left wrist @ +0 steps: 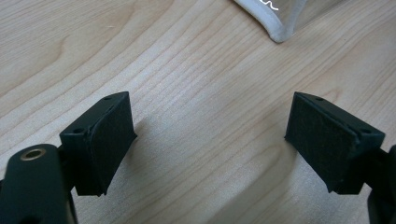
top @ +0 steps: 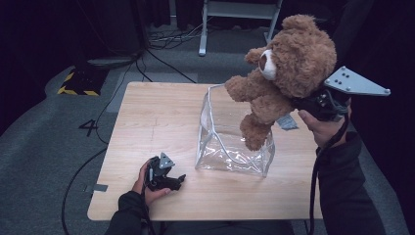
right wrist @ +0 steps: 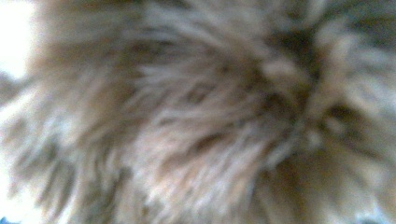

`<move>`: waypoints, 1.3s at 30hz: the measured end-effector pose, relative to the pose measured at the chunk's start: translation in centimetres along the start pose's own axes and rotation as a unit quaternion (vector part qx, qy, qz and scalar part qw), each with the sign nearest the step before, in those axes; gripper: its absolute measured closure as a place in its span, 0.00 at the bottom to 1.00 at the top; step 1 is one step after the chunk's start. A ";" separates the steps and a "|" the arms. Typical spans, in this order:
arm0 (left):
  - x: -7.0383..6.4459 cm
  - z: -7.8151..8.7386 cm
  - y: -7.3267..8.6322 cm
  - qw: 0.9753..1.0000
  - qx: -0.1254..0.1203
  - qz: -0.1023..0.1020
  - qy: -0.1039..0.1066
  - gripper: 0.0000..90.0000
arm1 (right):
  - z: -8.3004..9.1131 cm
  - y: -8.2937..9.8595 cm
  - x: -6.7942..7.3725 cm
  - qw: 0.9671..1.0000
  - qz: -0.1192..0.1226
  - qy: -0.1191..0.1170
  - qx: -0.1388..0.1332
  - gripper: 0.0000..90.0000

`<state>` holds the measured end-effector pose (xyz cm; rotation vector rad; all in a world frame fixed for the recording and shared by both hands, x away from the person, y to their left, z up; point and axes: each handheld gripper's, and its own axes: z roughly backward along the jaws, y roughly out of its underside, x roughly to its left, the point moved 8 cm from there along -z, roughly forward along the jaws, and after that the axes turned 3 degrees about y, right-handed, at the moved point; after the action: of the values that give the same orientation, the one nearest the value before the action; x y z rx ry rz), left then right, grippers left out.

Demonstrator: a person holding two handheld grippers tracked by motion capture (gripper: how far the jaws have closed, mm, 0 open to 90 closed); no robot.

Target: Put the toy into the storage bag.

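While the clear bag (top: 235,142) stands open on the table (top: 147,122), the teddy bear (top: 284,68) hangs above it, one leg over its rim, pinched by the right gripper (top: 313,100). Right gripper view: blurred fur. Left gripper (left wrist: 210,135), jaws spread, rests beside the bag's corner (left wrist: 279,28).

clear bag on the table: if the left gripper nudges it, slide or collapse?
Probably slides and buckles: the clear bag looks like thin soft plastic with wrinkled walls, standing open and empty. Likely light, so it may tip. The left gripper, jaws open, sits beside it.
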<state>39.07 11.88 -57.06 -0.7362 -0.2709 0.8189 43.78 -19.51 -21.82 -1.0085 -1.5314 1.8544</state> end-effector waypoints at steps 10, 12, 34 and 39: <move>0.0 0.0 0.0 1.000 0.000 0.000 0.000 0.17 | -2.4 1.3 1.4 1.000 0.010 -0.010 0.018 0.58; 0.0 0.0 0.0 1.000 0.000 0.000 0.000 0.17 | -2.7 1.6 1.6 1.000 0.012 -0.012 0.021 0.58; 0.0 0.0 0.0 1.000 0.000 0.000 0.000 0.17 | -4.4 5.7 3.4 0.997 0.011 -0.038 0.062 0.57; 0.0 0.0 0.0 1.000 0.000 0.000 0.000 0.17 | -4.5 6.2 4.0 0.997 0.015 -0.043 0.065 0.56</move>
<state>39.07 11.88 -57.06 -0.7363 -0.2711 0.8191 45.48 -15.07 -29.06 -0.9058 -1.4299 2.0140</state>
